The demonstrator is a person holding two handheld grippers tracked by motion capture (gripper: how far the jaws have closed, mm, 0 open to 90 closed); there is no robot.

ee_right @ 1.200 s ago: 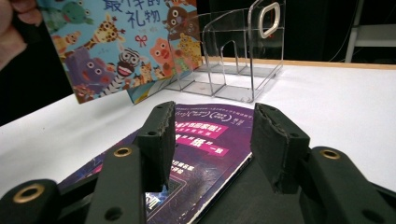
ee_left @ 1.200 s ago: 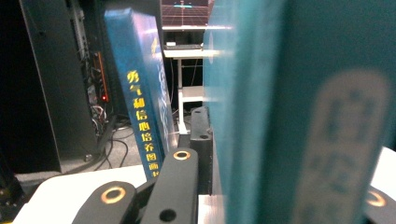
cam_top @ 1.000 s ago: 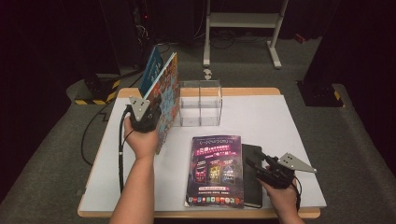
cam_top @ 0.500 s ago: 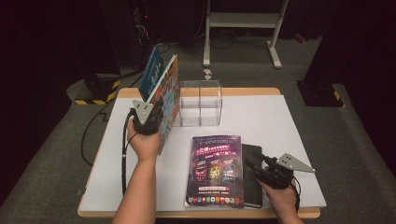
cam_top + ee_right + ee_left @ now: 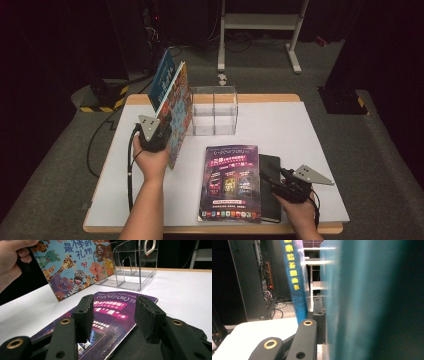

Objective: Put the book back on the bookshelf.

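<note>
Left tongs [image 5: 167, 134] clamp the upright picture book [image 5: 179, 112] just left of the empty clear acrylic organizer [image 5: 214, 111] on the surface [image 5: 300, 130]. Right tongs [image 5: 112, 315] sit half open, gripping nothing, over the flat purple magazine [image 5: 231, 182] lying on a black notebook [image 5: 270, 170].

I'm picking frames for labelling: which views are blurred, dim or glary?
Left gripper view: the teal book cover is too close, a soft blur. Right gripper view: sharp, with reflections on the clear acrylic book stand. High view: white table evenly lit, surroundings dark.
</note>
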